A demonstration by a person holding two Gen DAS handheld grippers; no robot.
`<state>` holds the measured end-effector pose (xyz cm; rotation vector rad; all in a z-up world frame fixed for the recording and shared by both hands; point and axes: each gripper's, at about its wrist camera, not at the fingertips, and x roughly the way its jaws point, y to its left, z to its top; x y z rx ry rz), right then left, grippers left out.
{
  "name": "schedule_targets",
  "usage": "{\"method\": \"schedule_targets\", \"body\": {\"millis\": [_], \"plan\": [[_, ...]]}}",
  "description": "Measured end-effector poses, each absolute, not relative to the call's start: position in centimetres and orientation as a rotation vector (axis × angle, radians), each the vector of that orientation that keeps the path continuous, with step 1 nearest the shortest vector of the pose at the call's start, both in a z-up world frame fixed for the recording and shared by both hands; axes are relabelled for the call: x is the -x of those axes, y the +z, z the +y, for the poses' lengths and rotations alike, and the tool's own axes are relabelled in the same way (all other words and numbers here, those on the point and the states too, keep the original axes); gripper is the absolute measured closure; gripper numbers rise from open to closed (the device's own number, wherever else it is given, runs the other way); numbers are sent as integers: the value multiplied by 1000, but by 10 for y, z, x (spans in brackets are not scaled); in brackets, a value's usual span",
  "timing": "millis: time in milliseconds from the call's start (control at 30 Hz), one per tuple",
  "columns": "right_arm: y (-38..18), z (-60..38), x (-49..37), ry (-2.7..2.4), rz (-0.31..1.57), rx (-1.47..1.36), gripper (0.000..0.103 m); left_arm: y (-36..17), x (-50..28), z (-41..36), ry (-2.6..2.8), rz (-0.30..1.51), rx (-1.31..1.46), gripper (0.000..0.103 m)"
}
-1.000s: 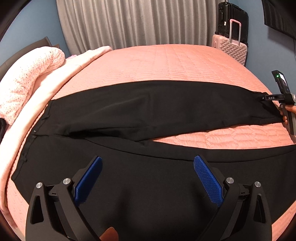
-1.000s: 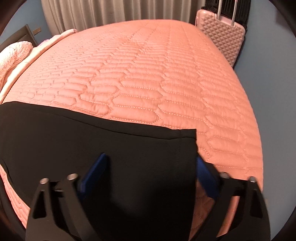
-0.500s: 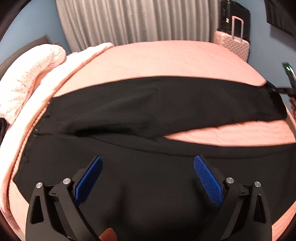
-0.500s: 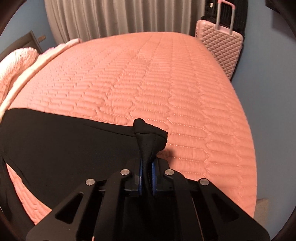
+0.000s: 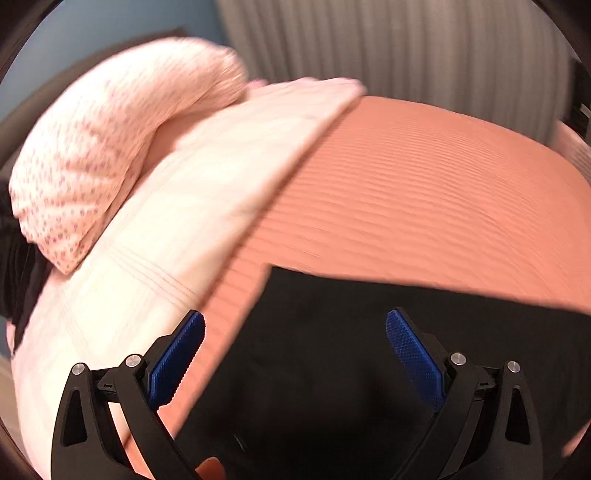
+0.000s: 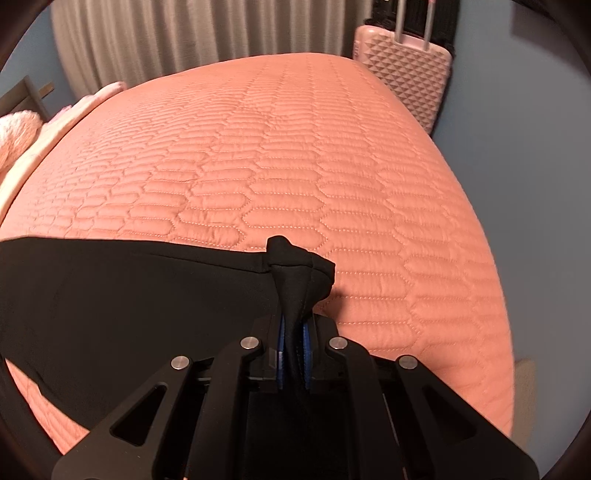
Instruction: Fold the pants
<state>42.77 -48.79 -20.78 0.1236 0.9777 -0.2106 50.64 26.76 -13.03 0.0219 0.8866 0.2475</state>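
Observation:
Black pants (image 5: 369, 350) lie on a salmon quilted bedspread (image 5: 424, 192). In the blurred left wrist view my left gripper (image 5: 295, 354) is open, its blue pads (image 5: 177, 358) spread over the pants' waistband end and corner. In the right wrist view my right gripper (image 6: 293, 350) is shut on a bunched cuff of the pants (image 6: 295, 273), lifted slightly off the bedspread (image 6: 295, 147). The rest of that leg (image 6: 129, 306) stretches away to the left.
A speckled pink pillow (image 5: 110, 155) and pale pink blanket (image 5: 166, 229) lie left of the pants. A pink suitcase (image 6: 406, 77) stands beyond the bed's far right corner. Grey curtains (image 6: 184, 33) hang behind. The bed edge drops off at right.
My right gripper closed on the pant cuff and raised it. My left gripper swung left toward the waistband end, staying open; the pillow now fills its view.

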Motion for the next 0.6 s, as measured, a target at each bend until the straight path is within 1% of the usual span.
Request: {"method": "schedule_targets", "body": {"millis": [100,200,267,300,333,367,433,533,600], "plan": [[-212,-488,-431,-245,981,-145,97,-152,-540,291,253,945,-11,6],[-213,-486,-433,-266,989,-143,97,-183,-562,295,246,1026,-22,9],[-213,-485,-434,-273,993,-137,97,-199,-566,293,222,1048,-7,24],[-212,-485,-433,-277,993,-136,97,-203,-567,292,202,1059,6,42],[-212,-485,-434,-280,993,-136,97,-206,-567,290,175,1073,24,56],[-211,-485,-433,-282,992,-136,97,-209,-567,287,176,1082,22,59],[-210,-485,-432,-286,988,-139,96,-209,-564,275,165,1061,-24,83],[-206,-485,-427,-287,975,-157,96,-197,-554,268,150,1012,-16,92],[-198,-484,-423,-284,958,-163,96,-178,-539,273,122,956,30,94]]}}
